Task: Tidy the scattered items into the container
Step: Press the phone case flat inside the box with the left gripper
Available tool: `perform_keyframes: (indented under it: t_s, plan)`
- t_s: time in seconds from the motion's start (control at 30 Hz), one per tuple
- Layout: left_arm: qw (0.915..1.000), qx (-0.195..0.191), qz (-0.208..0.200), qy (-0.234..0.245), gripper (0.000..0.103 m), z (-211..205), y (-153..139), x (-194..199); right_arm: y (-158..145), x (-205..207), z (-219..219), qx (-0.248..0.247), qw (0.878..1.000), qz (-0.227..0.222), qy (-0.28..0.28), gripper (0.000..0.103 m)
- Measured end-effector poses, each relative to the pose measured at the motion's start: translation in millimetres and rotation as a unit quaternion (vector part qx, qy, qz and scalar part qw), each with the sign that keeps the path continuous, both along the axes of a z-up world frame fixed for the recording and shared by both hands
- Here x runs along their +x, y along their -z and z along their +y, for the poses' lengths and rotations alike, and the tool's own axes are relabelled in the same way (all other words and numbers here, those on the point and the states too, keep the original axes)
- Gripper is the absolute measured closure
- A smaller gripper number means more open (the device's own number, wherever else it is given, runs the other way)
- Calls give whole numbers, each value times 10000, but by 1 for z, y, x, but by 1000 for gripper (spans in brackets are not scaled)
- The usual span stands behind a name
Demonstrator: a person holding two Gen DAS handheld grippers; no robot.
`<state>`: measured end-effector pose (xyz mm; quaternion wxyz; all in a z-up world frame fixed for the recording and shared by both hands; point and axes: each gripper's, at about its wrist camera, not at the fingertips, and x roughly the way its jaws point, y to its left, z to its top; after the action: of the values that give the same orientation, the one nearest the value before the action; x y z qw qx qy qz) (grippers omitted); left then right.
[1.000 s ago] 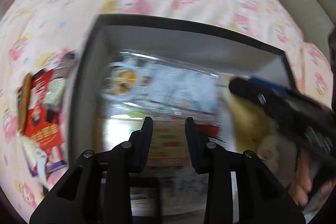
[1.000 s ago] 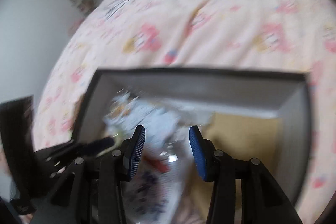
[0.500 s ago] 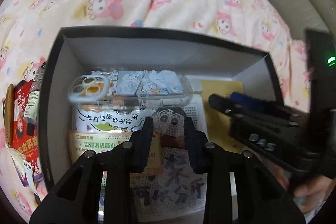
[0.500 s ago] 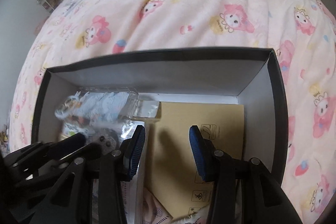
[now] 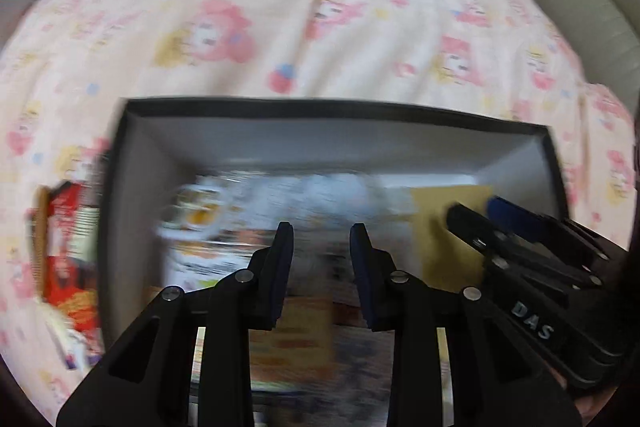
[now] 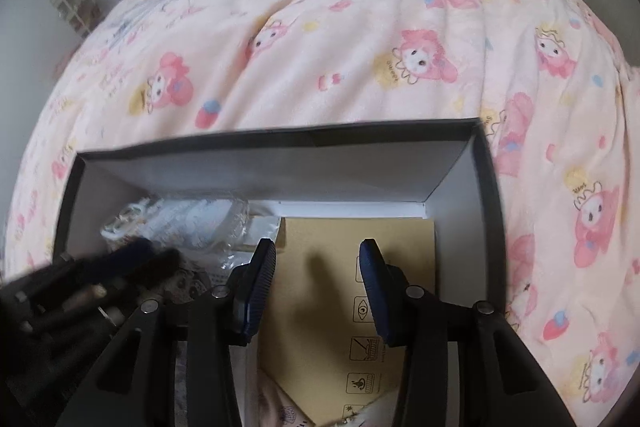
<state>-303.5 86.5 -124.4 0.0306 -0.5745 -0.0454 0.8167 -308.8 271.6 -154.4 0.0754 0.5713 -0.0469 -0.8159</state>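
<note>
Both grippers over the box (image 6: 256, 167), nothing between fingers: left gripper (image 5: 320, 251) part-spread, right gripper (image 6: 318, 267) spread wider. Packets (image 6: 180, 219) already inside, w/ tan card (image 6: 360, 239). Red packs (image 5: 64, 259) lie outside, left, on the bed (image 6: 340, 27). Next, prob.: swing left gripper there, widen, pinch one edge, lift clear of the wall.

My left wrist view smears badly: the packets inside the black-rimmed grey cardboard box (image 5: 332, 143) streak sideways. My right view reads sharper under soft, even daylight, with a finger shadow on the tan cardboard sheet (image 6: 320, 267). Fisheye curvature bends the pink cartoon-print blanket (image 6: 360, 27) at every edge.
</note>
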Motion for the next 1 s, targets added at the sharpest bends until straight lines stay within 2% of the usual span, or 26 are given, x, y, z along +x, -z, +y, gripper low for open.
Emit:
perform_keyframes:
  t_s: [0.07, 0.17, 0.3, 0.4, 0.63, 0.77, 0.87, 1.0]
  plan:
    - [9996, 284, -9, -76, 74, -11, -2, 2, 4, -2, -1, -9, 9999, -106, 9, 63]
    - [9980, 599, 42, 215, 73, -5, -4, 7, 1, 0, 1, 87, 9999, -47, 26, 63]
    - [9972, 557, 32, 506, 72, 10, 3, 8, -4, 4, -5, 344, 9993, 108, -33, 61]
    - [9987, 407, -82, 282, 72, 7, 12, 2, -1, 5, -11, 488, 9987, 85, -105, 61]
    - [9991, 423, -23, 14, 70, -14, 14, 4, 3, 5, -16, 553, 9984, -6, -153, 60]
    - [9968, 739, 291, 64, 69, -18, 1, 3, 5, 7, -21, 485, 9987, 11, -177, 59]
    - [9953, 795, 558, 11, 69, -12, -7, -4, -2, 11, -15, 380, 9990, 233, -54, 59]
    - [9974, 568, 289, -340, 69, -13, 6, -26, -6, 14, -10, 335, 9990, 283, -27, 59]
